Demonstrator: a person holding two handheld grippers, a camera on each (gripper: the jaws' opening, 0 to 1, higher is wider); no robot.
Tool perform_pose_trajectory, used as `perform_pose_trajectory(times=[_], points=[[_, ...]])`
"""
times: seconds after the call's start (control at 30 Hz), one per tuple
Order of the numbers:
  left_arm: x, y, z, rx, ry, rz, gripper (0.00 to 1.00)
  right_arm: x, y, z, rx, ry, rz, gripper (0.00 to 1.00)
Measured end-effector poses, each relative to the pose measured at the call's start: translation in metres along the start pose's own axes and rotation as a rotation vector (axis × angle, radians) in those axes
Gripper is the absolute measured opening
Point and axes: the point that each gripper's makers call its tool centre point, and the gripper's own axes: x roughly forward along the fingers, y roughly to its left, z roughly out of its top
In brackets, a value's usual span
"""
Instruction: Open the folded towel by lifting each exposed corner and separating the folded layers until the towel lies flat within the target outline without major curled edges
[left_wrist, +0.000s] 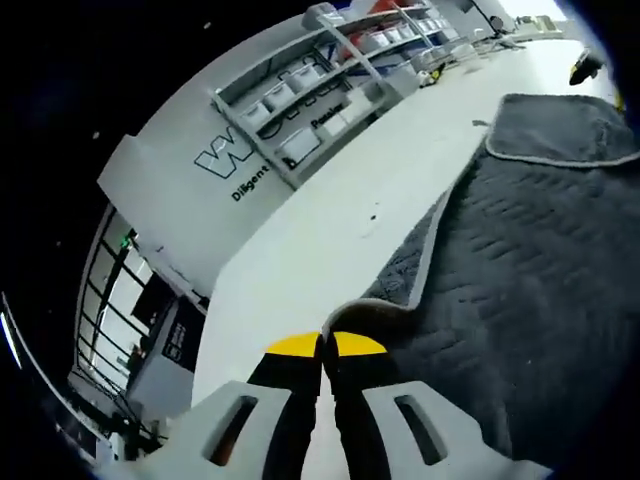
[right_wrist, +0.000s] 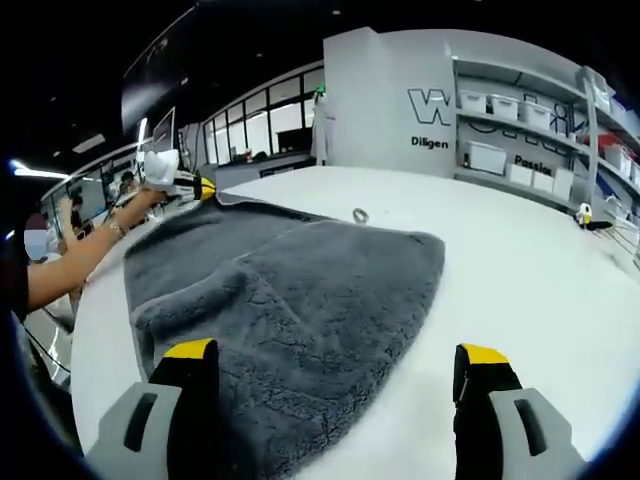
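A grey towel (left_wrist: 530, 270) lies on the white table (left_wrist: 300, 250), partly folded, with a pale hem along its edge. In the left gripper view my left gripper (left_wrist: 325, 345) is shut, its yellow tips pinching the towel's corner at the hem. In the right gripper view the towel (right_wrist: 300, 290) spreads ahead, with a folded layer on top. My right gripper (right_wrist: 337, 352) hovers open just above its near part, one jaw over the cloth and the other over bare table. The left gripper (right_wrist: 180, 183), held by a person's hand, grips the far left corner.
Shelves with white bins (left_wrist: 300, 100) stand beyond the table's far edge, beside a grey wall with lettering (right_wrist: 430, 110). A small metallic object (right_wrist: 360, 215) lies on the table past the towel. A person's arm (right_wrist: 80, 255) reaches in from the left. Bare tabletop (right_wrist: 530, 270) lies right of the towel.
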Motion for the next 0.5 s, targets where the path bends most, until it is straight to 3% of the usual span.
perform_pose_trajectory(times=[0.2,0.27,0.37,0.5], points=[[0.019,-0.006,-0.014,-0.015,0.040,-0.018,0.03,0.000,0.000,0.000,0.002,-0.001,0.000,0.99],[0.022,-0.010,-0.024,-0.053,0.073,-0.029,0.03,0.000,0.001,0.000,0.000,-0.001,0.001,0.99],[0.025,-0.011,-0.030,-0.095,0.076,-0.032,0.05,0.000,0.001,0.000,-0.001,0.000,0.003,0.99],[0.027,-0.012,-0.037,-0.138,0.090,-0.039,0.18,0.000,0.002,0.000,-0.003,-0.001,0.005,0.99]])
